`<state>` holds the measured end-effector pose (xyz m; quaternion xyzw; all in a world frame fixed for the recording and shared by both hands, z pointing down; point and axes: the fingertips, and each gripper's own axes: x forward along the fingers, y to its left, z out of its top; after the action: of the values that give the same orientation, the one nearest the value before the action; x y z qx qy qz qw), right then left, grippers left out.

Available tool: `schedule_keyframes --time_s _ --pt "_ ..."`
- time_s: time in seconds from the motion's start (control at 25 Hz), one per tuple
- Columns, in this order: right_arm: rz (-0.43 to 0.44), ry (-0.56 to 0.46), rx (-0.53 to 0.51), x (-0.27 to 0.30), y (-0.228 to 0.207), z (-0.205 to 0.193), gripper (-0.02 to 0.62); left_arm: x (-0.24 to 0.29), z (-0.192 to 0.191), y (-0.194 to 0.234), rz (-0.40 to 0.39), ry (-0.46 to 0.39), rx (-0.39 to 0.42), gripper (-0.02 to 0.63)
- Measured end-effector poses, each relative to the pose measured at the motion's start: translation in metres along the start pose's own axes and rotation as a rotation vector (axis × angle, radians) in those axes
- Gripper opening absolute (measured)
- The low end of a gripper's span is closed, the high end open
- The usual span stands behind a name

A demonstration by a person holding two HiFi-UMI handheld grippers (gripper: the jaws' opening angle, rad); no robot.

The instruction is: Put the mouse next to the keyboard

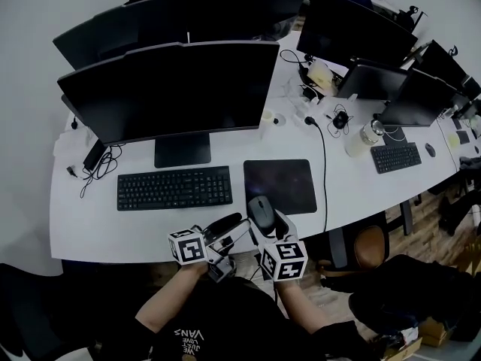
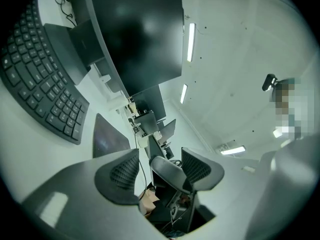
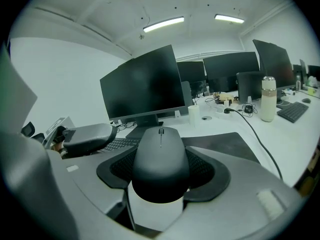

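Slipping risk: mouse [image 3: 160, 156] is pinched only by its 2 smooth curved sides; if the squeeze eases mid-carry it could pop out and drop off the near edge of the desk [image 1: 150, 239].
Overshoot risk: keyboard [image 1: 174, 188] is near on the left; pushing too far would bump its right end and shift it.
Collision risk: left gripper [image 1: 223, 227] sits just beside the mouse on the keyboard side, right in the likely path; a leftward sweep may knock into it.
Snag risk: mouse pad [image 1: 279, 186] lies just beyond the mouse; a low drag could catch on its edge. Cable [image 1: 325, 164] is further right, apart from the mouse, low concern.
Left gripper pose: low over the near desk edge, rolled on its side, aimed along the desk toward the right; jaws spread, nothing between the pads, empty.
Right gripper pose: right gripper [image 1: 264, 222] roughly level, aimed away from the person toward the monitor [image 1: 173, 89]; jaws clenched on the mouse's 2 sides.
Mouse location: in the right gripper, at the near desk edge, just in front of the mouse pad, right of the keyboard; can't tell if its base touches the desk.
Stage: judged as carry, placement not yet done.
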<state>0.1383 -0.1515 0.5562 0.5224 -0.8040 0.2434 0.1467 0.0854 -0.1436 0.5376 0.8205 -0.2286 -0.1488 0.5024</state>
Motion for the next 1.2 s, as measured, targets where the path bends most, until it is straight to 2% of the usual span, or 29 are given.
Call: schedule_keyframes --time_s 0.64,1.2 --pt "-0.107 0.107 -0.03 0.078 -0.034 -0.017 0.291 -0.011 0.046 0.038 0.052 -0.023 -0.015 0.264" --pt "-0.217 0.218 -0.073 0.129 -0.069 -0.033 0.292 -0.035 0.067 0.06 0.091 -0.012 -0.028 0.264"
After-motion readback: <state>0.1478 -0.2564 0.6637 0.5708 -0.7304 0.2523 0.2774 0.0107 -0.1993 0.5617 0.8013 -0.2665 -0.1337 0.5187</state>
